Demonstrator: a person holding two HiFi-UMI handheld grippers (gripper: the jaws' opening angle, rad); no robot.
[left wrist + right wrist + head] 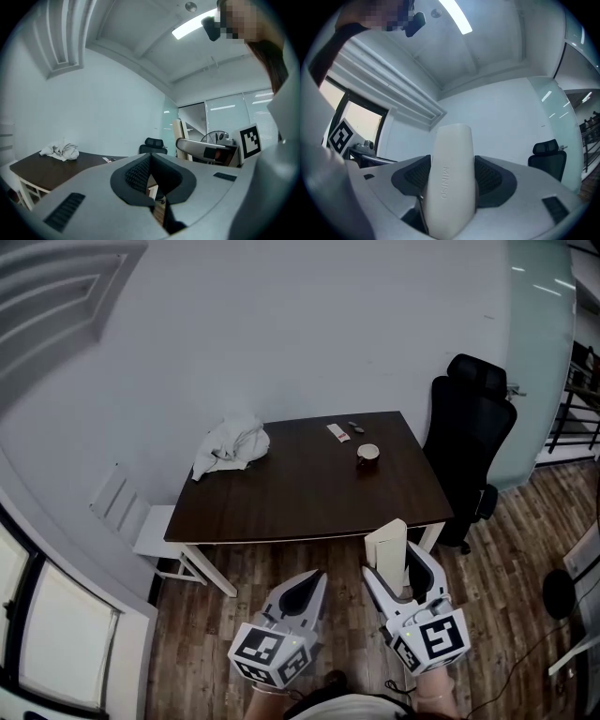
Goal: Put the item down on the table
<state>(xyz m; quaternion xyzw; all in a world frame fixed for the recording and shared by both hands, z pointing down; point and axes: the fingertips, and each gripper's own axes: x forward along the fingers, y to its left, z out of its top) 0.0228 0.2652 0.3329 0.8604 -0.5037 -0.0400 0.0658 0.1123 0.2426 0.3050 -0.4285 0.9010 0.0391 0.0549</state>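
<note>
Item (pixel 387 549), a cream-white, slim, rounded piece with a brand name embossed along its length, is clamped between the 2 jaws of the right tool (pixel 392 562), held over the wooden floor (pixel 234 634) just short of the bench (pixel 309 493). The right gripper view shows both dark pads pressed on its flanks, so the grip looks firm. Its long axis runs along the jaws, and its free end sticks out past the tips, pointing to 12 o'clock at the bench's near edge. The bench lies at 12 o'clock from this tool, and the right hand is the nearer one. The left tool (pixel 309 583), at 9 o'clock from the item, has its jaws together with nothing between them. On the bench, a crumpled cloth (pixel 231 446) lies at 10 o'clock, a cup (pixel 367 454) and small flat things (pixel 337 432) at 12 o'clock, and bare dark top nearer. By my judgement the carry forward comes next, then lowering onto that bare stretch.
</note>
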